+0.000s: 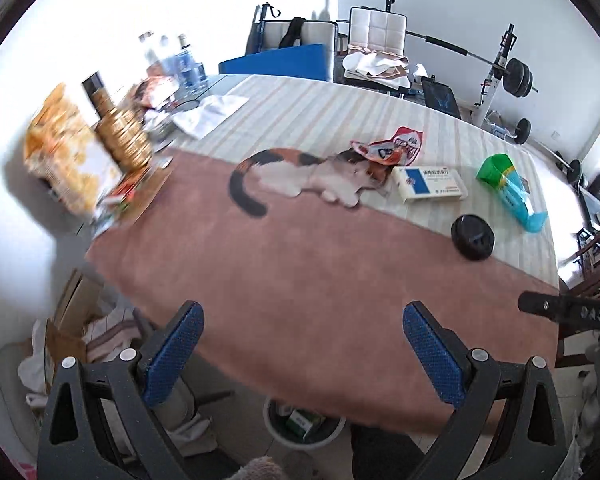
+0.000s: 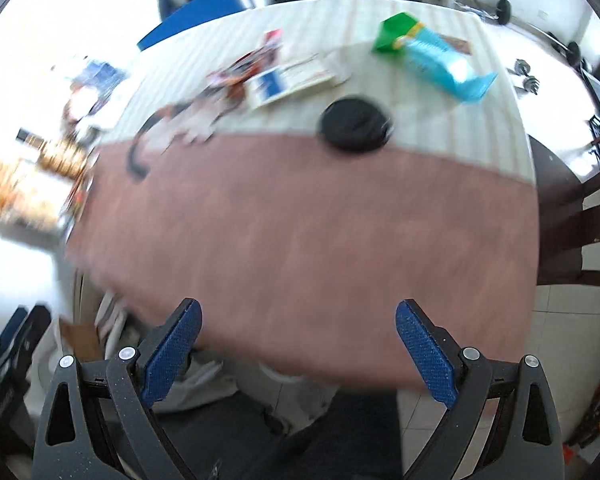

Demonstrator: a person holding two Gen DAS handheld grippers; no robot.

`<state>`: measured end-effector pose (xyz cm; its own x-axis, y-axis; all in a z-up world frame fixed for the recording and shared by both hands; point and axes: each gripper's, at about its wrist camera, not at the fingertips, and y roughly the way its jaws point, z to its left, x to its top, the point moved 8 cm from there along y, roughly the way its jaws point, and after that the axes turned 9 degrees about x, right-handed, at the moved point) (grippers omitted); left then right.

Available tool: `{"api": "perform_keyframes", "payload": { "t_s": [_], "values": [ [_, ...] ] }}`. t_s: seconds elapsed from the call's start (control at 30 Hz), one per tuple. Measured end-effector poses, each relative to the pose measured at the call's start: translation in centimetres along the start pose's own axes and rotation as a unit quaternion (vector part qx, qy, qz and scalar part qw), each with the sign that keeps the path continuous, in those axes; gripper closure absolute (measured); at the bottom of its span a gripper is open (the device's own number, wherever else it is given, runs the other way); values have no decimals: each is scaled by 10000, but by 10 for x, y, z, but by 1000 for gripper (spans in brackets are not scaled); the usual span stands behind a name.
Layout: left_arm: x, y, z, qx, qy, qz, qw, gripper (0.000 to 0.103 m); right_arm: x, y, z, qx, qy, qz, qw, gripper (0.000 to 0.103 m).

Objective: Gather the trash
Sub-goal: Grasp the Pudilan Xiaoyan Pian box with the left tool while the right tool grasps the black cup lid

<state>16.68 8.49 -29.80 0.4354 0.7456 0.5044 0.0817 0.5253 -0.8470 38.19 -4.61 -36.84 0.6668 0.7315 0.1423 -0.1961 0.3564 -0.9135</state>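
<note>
Trash lies at your twelve to two o'clock on the pink-and-cream striped tablecloth [image 1: 300, 264]: a crumpled red snack wrapper [image 1: 392, 147], a flat white-and-blue medicine box [image 1: 430, 183], a round black plastic lid [image 1: 473, 237] and a green-and-turquoise pouch [image 1: 510, 188]. Your left gripper [image 1: 303, 354] and right gripper [image 2: 298, 350] both hang over the near table edge, fingers spread wide and holding nothing. A white bin [image 1: 304, 426] sits below the edge at six o'clock.

We see a matt cloth [image 1: 300, 264] over the table, soft and faintly ribbed in its pale half. The black lid [image 1: 473, 237] looks like smooth plastic, the white box [image 1: 430, 183] like matt cardboard, and the red wrapper [image 1: 392, 146] and blue-green bag [image 1: 512, 188] like glossy, crinkled film. The gripper pads [image 1: 176, 354] show a rough blue dotted texture on matt black plastic.
</note>
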Motion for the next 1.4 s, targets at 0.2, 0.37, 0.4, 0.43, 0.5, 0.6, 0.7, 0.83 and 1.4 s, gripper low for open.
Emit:
{"api": "perform_keyframes", "payload": {
  "t_s": [0.2, 0.37, 0.4, 0.43, 0.5, 0.6, 0.7, 0.83, 1.4],
  "values": [
    [53, 72, -69, 465, 875, 398, 9943, 0, 103, 77, -47, -310, 32, 359, 9989, 4],
    [78, 122, -88, 1045, 1633, 595, 9792, 0, 132, 148, -60, -615, -201, 889, 9939, 4],
    [84, 128, -91, 1082, 1783, 601, 9762, 0, 133, 157, -61, -686, -211, 962, 9928, 4],
    [87, 132, -94, 1076, 1913, 596, 9738, 0, 134, 161, -62, -693, -193, 956, 9928, 2],
    [100, 142, -104, 1060, 2267, 607, 9663, 0, 139, 160, -59, -799, -315, 847, 9927, 7],
    [120, 156, -138, 728, 3021, 547, 9489, 0, 140, 151, -65, -607, -146, 786, 9949, 15],
    [134, 168, -182, 469, 4045, 365, 9126, 0, 139, 136, -90, -595, 143, 775, 9951, 15],
    [134, 184, -237, 70, 5168, 361, 8553, 0, 139, 119, -127, -650, 537, 800, 9932, 15],
    [116, 221, -303, -966, 5632, 1736, 8021, 28, 155, 104, -181, -575, 1175, 758, 9885, 15]
  ]
}}
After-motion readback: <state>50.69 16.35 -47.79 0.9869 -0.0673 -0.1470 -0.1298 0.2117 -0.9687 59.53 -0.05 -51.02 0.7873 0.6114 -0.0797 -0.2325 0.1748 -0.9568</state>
